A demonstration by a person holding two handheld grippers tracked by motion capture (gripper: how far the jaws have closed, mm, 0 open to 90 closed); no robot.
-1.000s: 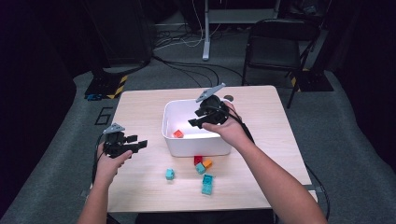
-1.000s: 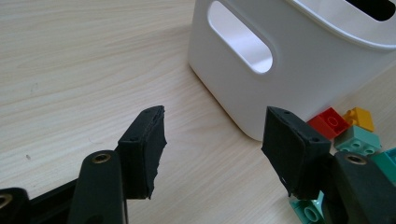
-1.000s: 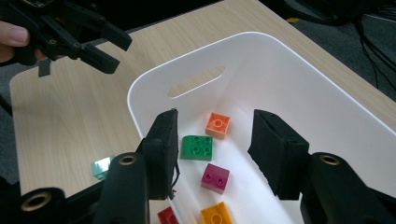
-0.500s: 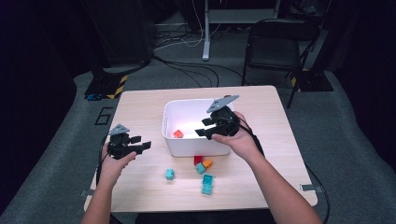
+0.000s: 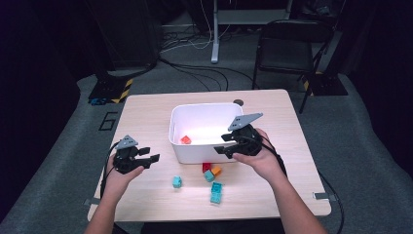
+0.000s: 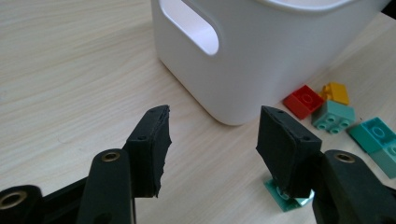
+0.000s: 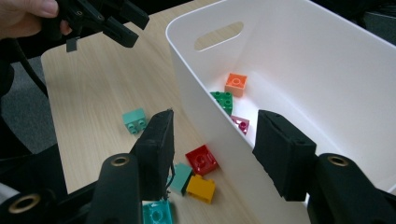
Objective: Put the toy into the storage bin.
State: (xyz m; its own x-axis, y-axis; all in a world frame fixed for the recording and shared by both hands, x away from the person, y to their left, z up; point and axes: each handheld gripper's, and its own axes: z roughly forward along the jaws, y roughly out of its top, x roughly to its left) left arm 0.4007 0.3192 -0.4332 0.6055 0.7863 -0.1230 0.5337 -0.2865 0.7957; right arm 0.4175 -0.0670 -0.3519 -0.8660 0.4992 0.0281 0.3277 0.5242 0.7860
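The white bin [image 5: 204, 131] stands mid-table and serves as the landmark. The right gripper [image 5: 233, 144] hovers over its near-right rim, jaws apart with nothing between them; in the right gripper view they straddle the bin's near wall [image 7: 219, 135], one jaw outside, one over the inside. Inside the bin lie an orange brick [image 7: 236, 84], a green brick [image 7: 222, 101] and a pink brick [image 7: 240, 123].

The loose bricks lie on the table just in front of the bin's near wall: a red brick [image 5: 207, 166] and a yellow brick [image 5: 216, 170] close against it, a teal brick [image 5: 209, 176] beside them, a turquoise pair [image 5: 216, 192] farther toward the person, and 1 lone teal brick [image 5: 177, 182] off to the bin's near-left.

The left gripper [image 5: 148, 158], also open and empty, sits left of the bin's near-left corner, pointing toward that lone brick. I judge the right gripper nearer the red-yellow cluster, directly below it, and the left nearer the lone brick. Bare table surrounds the lone brick; the cluster is crowded against the wall, so approach from the person's side looks easiest.
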